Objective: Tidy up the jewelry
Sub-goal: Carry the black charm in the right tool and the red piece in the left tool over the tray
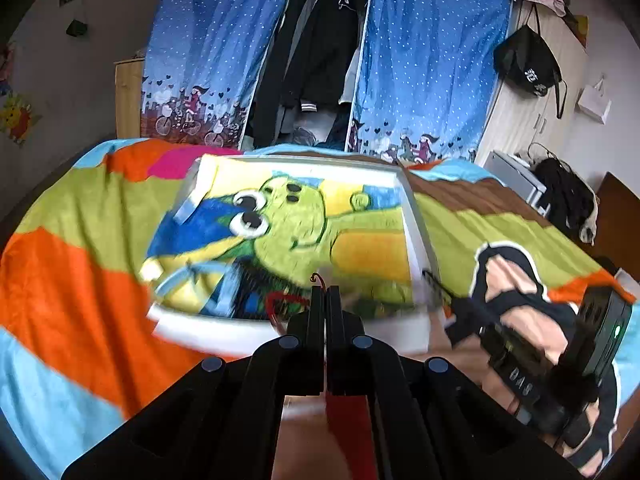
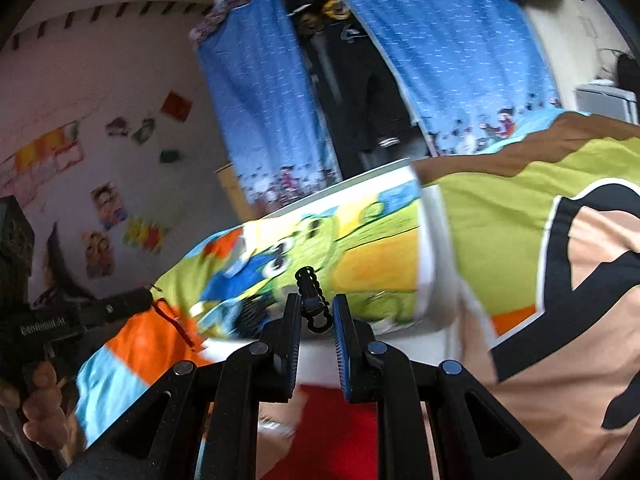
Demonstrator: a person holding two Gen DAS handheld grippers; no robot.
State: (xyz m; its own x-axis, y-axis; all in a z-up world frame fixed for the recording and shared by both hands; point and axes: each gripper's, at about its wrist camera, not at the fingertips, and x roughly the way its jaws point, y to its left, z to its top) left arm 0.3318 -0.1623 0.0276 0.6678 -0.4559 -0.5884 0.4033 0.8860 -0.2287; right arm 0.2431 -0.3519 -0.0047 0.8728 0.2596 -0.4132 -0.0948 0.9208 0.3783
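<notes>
Blk bracelet betw. right tongs

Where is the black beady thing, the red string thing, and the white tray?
black beaded piece [image 2: 308,284], right wrist view, on its upper beads.
red cord piece [image 1: 280,300], left wrist view, on its red loop.
white tray [image 1: 208,330], left wrist view, on its near rim.

Grippers: two, the left gripper and the right gripper
Red cords: one red cord, in the left gripper
Black chains: one black chain, in the right gripper
White trays: one white tray
Blankets: one bright blanket
Blue curtains: two, left curtain and right curtain
Black bags: one black bag
</notes>
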